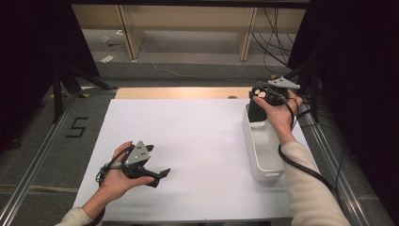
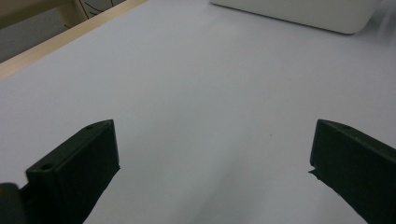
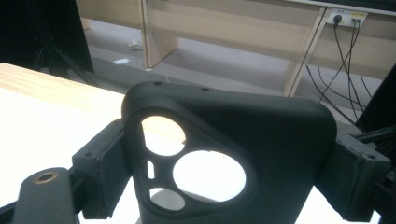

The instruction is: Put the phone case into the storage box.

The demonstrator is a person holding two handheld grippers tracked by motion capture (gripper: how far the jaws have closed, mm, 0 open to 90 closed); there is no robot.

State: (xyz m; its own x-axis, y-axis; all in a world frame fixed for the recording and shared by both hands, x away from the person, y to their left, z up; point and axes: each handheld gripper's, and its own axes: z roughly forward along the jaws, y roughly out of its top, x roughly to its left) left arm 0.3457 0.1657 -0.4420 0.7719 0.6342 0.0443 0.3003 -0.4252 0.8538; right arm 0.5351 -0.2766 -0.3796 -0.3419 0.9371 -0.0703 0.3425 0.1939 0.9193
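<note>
- Right gripper (image 1: 259,100): held at the far right of the table, over the far end of the white bin (image 1: 261,155); its jaws pinched a black phone case (image 3: 233,154) from both sides.
- Phone case: matte black, soft-looking, w/ rounded corners and a raised, rounded-triangle camera surround holding three round cutouts, two large and one small, plus a slim slot. In the right gripper view the camera end was nearest the lens and the top edge ran level between the jaws; long axis pointed down toward the bin, approx. upright.
- In the high view the case showed as a dark slab (image 1: 257,112) at the bin's far end; whether it touched the bin could not be told.
- Bin: long, narrow, smooth white plastic, rounded corners, long axis running near-to-far along the right edge.
- Left gripper (image 2: 212,158): near left, low over the sheet; black blocky jaws spread wide, nothing between them.
- Table (image 1: 188,141): smooth white sheet over pale wood (image 1: 183,92) w/ visible far strip.
</note>
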